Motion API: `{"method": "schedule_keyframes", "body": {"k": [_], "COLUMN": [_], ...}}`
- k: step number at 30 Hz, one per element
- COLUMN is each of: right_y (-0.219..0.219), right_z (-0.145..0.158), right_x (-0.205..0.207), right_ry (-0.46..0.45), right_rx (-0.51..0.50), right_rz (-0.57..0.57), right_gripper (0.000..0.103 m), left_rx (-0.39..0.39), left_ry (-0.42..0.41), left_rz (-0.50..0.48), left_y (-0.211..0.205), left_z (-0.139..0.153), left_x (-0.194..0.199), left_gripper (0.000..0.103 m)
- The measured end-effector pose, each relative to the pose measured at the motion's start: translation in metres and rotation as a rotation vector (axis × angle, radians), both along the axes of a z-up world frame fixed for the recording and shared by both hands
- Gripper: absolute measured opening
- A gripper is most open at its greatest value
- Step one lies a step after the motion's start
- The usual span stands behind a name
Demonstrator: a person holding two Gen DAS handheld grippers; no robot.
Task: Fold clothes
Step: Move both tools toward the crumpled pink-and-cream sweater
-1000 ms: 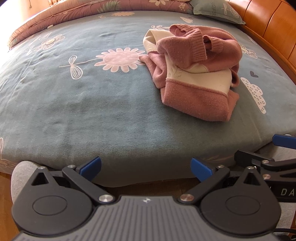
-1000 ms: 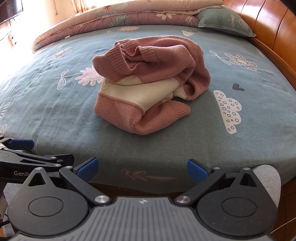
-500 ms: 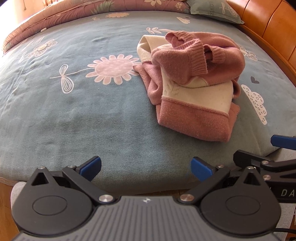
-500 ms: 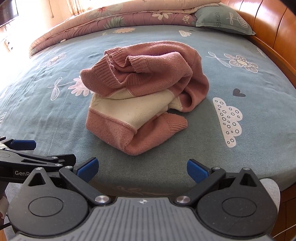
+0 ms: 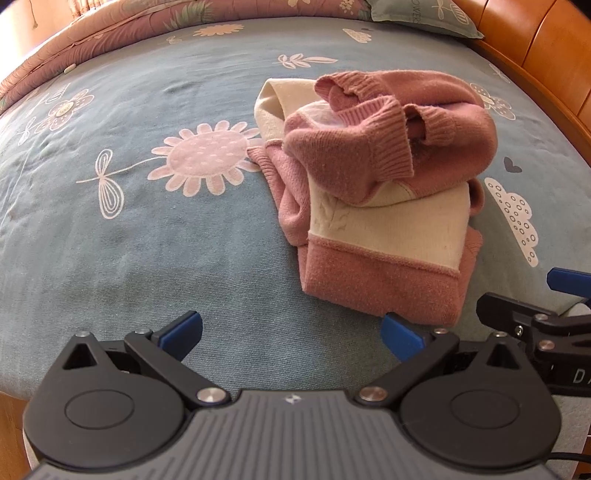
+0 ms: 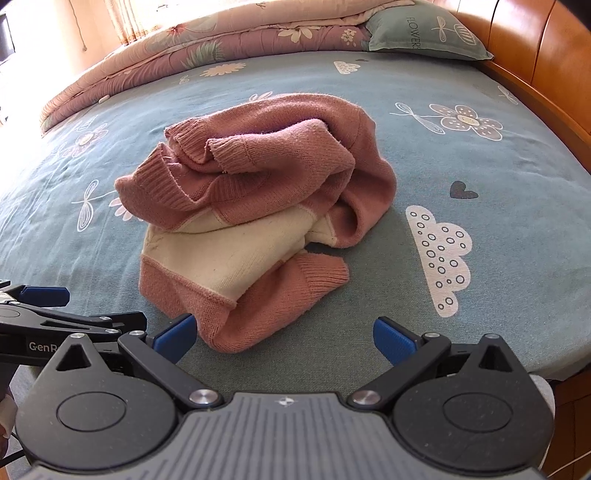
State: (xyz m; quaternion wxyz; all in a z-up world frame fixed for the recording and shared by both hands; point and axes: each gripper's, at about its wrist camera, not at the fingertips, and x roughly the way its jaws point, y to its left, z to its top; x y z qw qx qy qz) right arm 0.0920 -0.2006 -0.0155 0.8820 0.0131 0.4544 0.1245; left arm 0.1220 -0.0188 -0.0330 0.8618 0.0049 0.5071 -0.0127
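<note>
Left claw (image 5: 291,332) spread wide, blue fingertips (image 5: 181,330) well apart and pinching nothing, hovering over the near edge of the bed (image 5: 147,258). Right claw (image 6: 282,334) likewise spread and empty, its left blue pad (image 6: 173,336) just beside the nearest pink hem, whether touching cannot be told. Side by side over the bed edge, each visible at the margin of the other's view. Just ahead of both, slightly right of the left claw's line and slightly left of the right claw's, a crumpled pink and cream sweater (image 6: 251,214) lying in a heap on the blue flowered sheet (image 6: 480,166): pink hem band closest, cream panel above it, ribbed cuffs bunched on top, one sleeve end (image 6: 317,273) poking toward the right claw. Left of the heap, a printed pink flower (image 5: 207,157); right of it, a white cloud print (image 6: 439,254) and a small dark heart (image 6: 461,190). Farther off, a rolled pink floral quilt (image 6: 184,55) across the far end, a green pillow (image 6: 424,33) at the far right, and a wooden headboard (image 6: 535,55) along the right side.
</note>
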Motion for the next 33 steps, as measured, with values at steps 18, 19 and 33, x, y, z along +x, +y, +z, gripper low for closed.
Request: {"method": "schedule_keyframes", "body": {"k": [18, 19, 33], "right_y": [-0.017, -0.017, -0.016], "right_z": [-0.02, -0.021, -0.017], "right_x": [0.038, 0.039, 0.041], "right_ry": [0.02, 0.022, -0.018], "right_rx": [0.016, 0.015, 0.038], "right_rz": [-0.07, -0.069, -0.035], "right_gripper": [0.103, 0.103, 0.103], "left_rx": [0.01, 0.016, 0.072], "left_ry": [0.082, 0.087, -0.016], "left_rz": [-0.066, -0.079, -0.105], "left_y": [-0.007, -0.009, -0.008], "left_z": [-0.031, -0.032, -0.009], "left_x": [0.083, 0.088, 0.086], "left_gripper": [0.103, 0.103, 0.103]}}
